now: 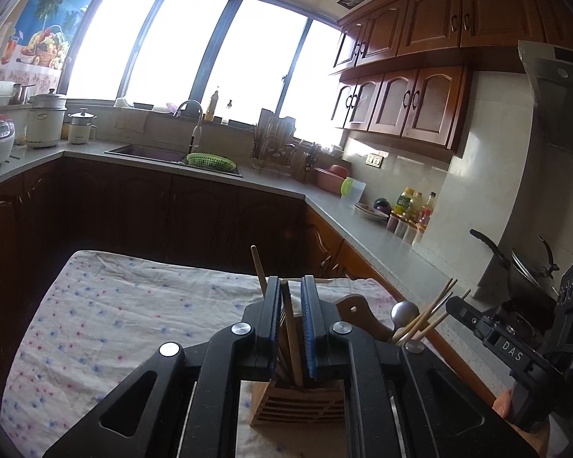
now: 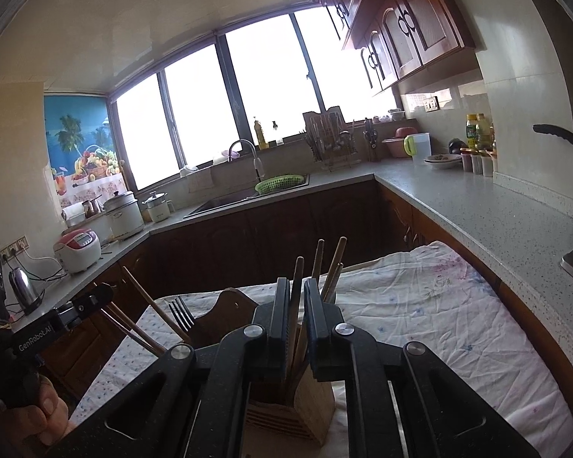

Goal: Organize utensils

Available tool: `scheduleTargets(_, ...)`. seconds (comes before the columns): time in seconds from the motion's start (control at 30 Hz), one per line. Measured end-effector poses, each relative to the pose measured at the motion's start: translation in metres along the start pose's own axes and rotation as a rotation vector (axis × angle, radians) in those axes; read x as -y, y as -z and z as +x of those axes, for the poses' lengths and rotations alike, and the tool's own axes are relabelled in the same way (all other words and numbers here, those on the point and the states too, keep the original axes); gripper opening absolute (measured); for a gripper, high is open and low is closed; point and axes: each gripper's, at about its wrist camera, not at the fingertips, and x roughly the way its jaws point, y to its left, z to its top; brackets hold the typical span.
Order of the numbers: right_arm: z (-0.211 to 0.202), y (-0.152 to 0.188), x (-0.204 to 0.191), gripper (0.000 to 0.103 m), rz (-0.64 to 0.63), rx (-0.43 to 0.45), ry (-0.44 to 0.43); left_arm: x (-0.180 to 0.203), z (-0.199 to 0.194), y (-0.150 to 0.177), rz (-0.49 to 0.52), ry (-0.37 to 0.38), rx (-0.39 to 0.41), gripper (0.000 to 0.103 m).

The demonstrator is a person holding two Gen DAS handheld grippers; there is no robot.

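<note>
Standing at the bottom centre of both wrist views, a slatted wooden utensil holder (image 1: 301,400) is resting on a floral tablecloth (image 1: 114,324) spread over the table, with kitchen counters and a bright window (image 1: 217,49) behind it. The left gripper (image 1: 291,294) is hovering over the holder with its jaws a narrow gap apart, and a flat wooden stick (image 1: 292,339) is rising between the blue pads (image 1: 310,328) without clearly being pressed by them. Just right of it in that view, several chopsticks (image 1: 428,316) and a round metal spoon end (image 1: 404,312) are leaning out of the holder. In the right wrist view, the right gripper (image 2: 297,297) is sitting nearly closed over the same holder, a dark wooden handle (image 2: 296,305) standing in the slim gap; whether the pads are pinching it cannot be told. A fork (image 2: 182,315) is poking up at the lower left, beside slanting chopsticks.
</note>
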Motion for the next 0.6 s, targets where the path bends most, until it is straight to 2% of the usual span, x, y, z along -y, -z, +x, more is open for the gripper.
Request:
scheduleTargets(0.03, -0.001, 0.0, 0.001, 0.011, 0.006, -0.002, 0.001, 0.001, -0.005, -0.003, 0.001, -0.001, 0.014, 0.025)
scheduleTargets(0.07, -0.003, -0.001, 0.002, 0.012, 0.009, 0.0, 0.003, 0.001, -0.01, -0.005, 0.002, -0.003, 0.029, 0.038)
scheduleTargets(0.1, -0.005, -0.002, 0.002, 0.017, 0.013, 0.003, 0.006, 0.001, -0.015, -0.006, 0.003, -0.003, 0.043, 0.048)
scheduleTargets(0.13, -0.009, -0.003, 0.003, 0.022, 0.018, 0.008, 0.004, 0.002, -0.021, -0.006, 0.008, -0.004, 0.055, 0.052)
scheduleTargets(0.2, -0.018, -0.006, 0.004, 0.052, 0.027, 0.03, -0.006, 0.004, -0.031, -0.005, 0.024, -0.016, 0.072, 0.062)
scheduleTargets(0.23, -0.022, -0.007, 0.004, 0.058, 0.03, 0.04, -0.001, 0.004, -0.036, -0.003, 0.033, -0.025, 0.074, 0.065)
scheduleTargets(0.3, -0.031, -0.007, 0.005, 0.07, 0.035, 0.053, 0.004, 0.005, -0.047, 0.007, 0.044, -0.058, 0.078, 0.086)
scheduleTargets(0.33, -0.034, -0.004, 0.006, 0.073, 0.038, 0.053, 0.009, 0.004, -0.053, 0.014, 0.045, -0.07, 0.08, 0.088)
scheduleTargets(0.4, -0.04, 0.003, 0.009, 0.088, 0.047, 0.042, 0.024, 0.005, -0.064, 0.027, 0.048, -0.077, 0.078, 0.092)
scheduleTargets(0.6, -0.055, 0.039, 0.015, 0.092, 0.062, -0.017, 0.022, 0.003, -0.092, 0.065, 0.002, -0.098, 0.012, 0.094)
